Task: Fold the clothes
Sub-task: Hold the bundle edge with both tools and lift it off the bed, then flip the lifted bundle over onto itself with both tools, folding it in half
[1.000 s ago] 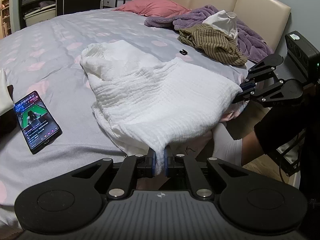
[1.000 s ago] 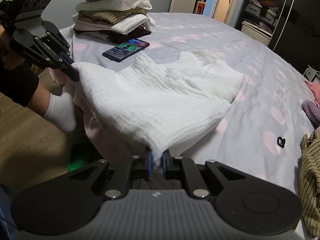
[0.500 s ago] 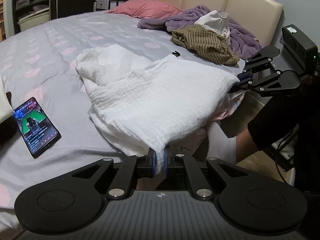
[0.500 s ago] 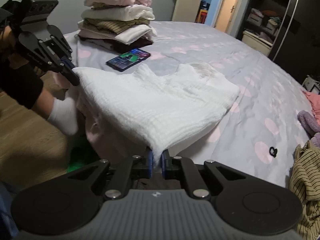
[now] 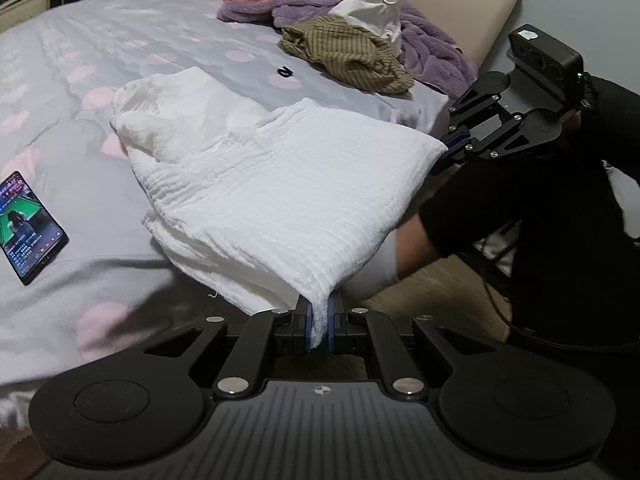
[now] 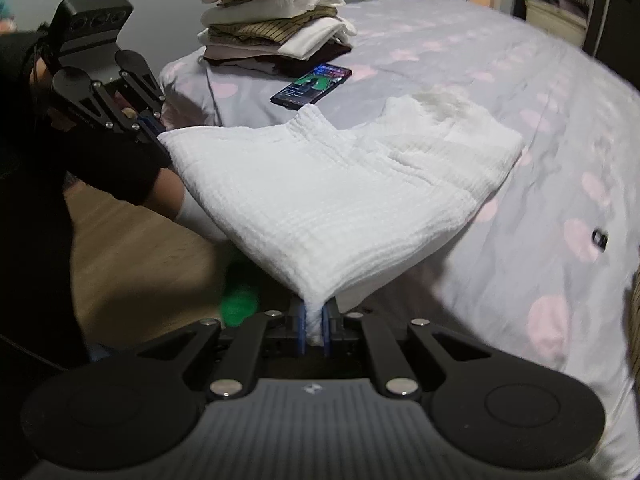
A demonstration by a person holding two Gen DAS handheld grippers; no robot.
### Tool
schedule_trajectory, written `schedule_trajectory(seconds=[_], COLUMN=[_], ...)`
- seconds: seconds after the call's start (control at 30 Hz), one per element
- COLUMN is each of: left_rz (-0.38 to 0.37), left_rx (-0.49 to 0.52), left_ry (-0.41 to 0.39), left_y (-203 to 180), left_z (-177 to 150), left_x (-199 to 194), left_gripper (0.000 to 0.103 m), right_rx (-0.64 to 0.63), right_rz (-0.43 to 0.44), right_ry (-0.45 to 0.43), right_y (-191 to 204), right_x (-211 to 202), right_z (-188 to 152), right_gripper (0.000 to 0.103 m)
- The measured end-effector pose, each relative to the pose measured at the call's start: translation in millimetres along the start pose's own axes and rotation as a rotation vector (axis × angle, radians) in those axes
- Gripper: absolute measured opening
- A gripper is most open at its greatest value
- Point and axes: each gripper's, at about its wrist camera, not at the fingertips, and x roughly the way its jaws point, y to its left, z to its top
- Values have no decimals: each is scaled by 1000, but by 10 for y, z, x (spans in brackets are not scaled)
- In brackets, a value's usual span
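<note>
Hanging off the bed's (image 5: 120, 208) near edge, the white garment (image 5: 280, 184) is being pinched at two near corners by the left gripper (image 5: 319, 320) and right gripper (image 6: 314, 326), both clamped on cloth. A phone (image 5: 28, 228) is lying left; striped clothing (image 5: 348, 56) is heaped far right; open sheet is lying beyond.

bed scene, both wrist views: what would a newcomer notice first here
First, the white crinkled garment stretched over the near edge of the bed, one corner pinched in the left gripper and the other in the right gripper. Next, the lit phone beside a stack of folded clothes at one end. Unfolded clothes are heaped by the headboard.
</note>
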Motion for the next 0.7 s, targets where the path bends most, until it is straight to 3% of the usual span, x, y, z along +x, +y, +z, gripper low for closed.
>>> schedule_trajectory(seconds=[0.2,0.37,0.5,0.7], left_rz=[-61,-67,-53,-37], left_rx=[-52,-59,-128,-271], left_ry=[28,16,-22,-46], left_y=[253,580,962,1520], left_z=[546,1064,1337,1693], left_x=[-191,-306,-280,-35], left_gripper=[5,5,5,5], right_rx=[187,223,256,394], right_rz=[13,84,187,192], right_ry=[60,49,37,-3], right_y=[-320,-808,-1242,-1876], right_x=[-200,-331,-211,65], right_z=[453,909,1152,1437], right_gripper=[10,10,10,11])
